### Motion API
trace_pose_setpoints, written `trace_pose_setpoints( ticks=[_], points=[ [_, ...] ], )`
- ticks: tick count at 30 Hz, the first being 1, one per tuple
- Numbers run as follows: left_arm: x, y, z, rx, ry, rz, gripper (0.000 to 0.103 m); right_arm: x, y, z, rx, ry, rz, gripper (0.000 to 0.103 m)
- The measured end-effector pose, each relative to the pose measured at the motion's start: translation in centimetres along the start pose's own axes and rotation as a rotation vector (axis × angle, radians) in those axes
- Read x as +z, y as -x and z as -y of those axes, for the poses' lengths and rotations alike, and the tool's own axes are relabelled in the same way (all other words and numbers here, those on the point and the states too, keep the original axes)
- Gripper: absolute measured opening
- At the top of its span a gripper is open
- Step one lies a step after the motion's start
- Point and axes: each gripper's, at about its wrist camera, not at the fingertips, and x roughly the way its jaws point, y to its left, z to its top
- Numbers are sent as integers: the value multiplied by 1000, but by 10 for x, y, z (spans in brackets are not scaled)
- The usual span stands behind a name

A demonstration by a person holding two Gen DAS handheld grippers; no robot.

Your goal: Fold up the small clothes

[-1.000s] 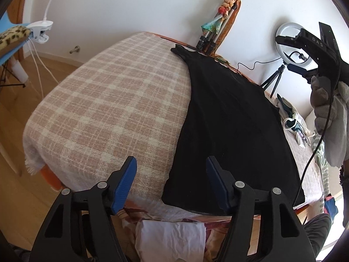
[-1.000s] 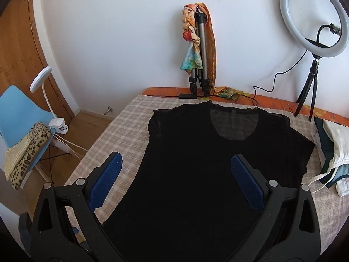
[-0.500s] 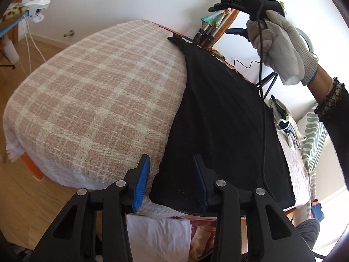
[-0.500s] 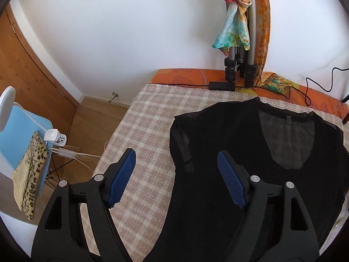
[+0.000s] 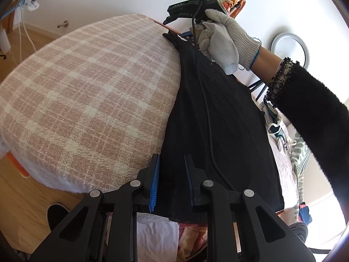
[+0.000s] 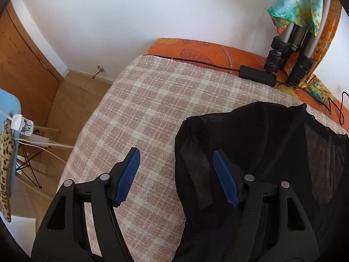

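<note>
While a black top lies spread flat on a bed covered by a pink and cream checked blanket, two handheld grippers work at its left edge. Seen from the left wrist camera, the left gripper sits at the near bottom corner of the top, its blue-padded fingers drawn close together with the hem corner of the fabric between them; whether the pads actually press the cloth cannot be told. From there the top stretches away ahead and to the right of this gripper. At the far end, a gloved right hand holds the other tool above the shoulder, with a black cable trailing back across the fabric.

Seen from the right wrist camera, the right gripper has its fingers spread wide apart, straddling the left side seam near the sleeve. One finger is over the blanket, the other over the sheer black fabric. Beyond this gripper, tripod legs with a colourful scarf stand against the white wall.
</note>
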Motion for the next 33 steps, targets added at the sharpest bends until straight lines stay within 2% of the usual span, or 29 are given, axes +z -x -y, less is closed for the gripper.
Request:
trace_pose_setpoints(
  ticks=[5,7,11,15,19,27,33],
  points=[
    [1,-4,2,-18,2,-4,13,6,-20,0,-9,27,-19,59],
    [1,-5,3,-13,-6,-1,11,8,-26,0,-14,38,-30,48],
    [1,-6,4,-9,-5,2,9,8,-39,-1,-51,73,-59,36],
    [0,-5,2,-19,2,1,5,9,-40,-1,-106,113,-58,5],
    [1,-3,4,-37,1,6,3,10,-29,4,-124,123,-24,3],
    [0,4,16,-54,-41,37,2,8,19,23,-123,107,57,3],
    [-1,7,32,-100,-86,49,2,2,58,45,-148,86,108,3]
  ],
)
